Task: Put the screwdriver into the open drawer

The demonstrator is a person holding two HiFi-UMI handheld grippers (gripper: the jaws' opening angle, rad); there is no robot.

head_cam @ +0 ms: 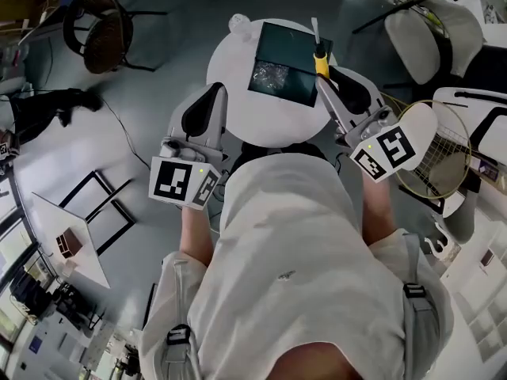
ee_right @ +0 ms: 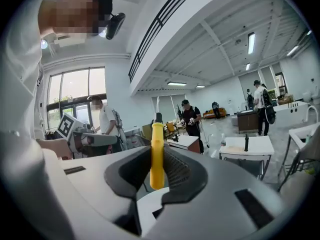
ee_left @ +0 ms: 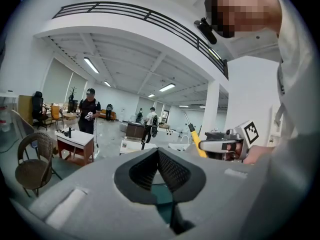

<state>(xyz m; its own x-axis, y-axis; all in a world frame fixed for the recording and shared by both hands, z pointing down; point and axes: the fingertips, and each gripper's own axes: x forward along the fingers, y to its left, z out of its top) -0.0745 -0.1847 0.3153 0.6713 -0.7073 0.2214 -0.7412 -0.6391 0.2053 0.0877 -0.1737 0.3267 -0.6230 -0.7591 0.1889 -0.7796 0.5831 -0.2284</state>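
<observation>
Screwdriver (ee_right: pixel 157 149) pinched upright in right tool (ee_right: pixel 158 170); left tool (ee_left: pixel 159 170) pressed together; both held level.

The head camera looks steeply down from above the person, with the round white counter (head_cam: pixel 230 70) at twelve o'clock. The gripper cameras sit close behind their jaws, facing level into the hall. The left one shows the right gripper (ee_left: pixel 202 145) at three o'clock, the right one the left gripper (ee_right: pixel 112 140) at nine.

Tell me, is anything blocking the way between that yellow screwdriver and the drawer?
Nothing visible does. The right gripper holds the screwdriver just at the open drawer's right edge. Inside, only a crinkled clear bag lies at the near left; the rest looks bare.
</observation>
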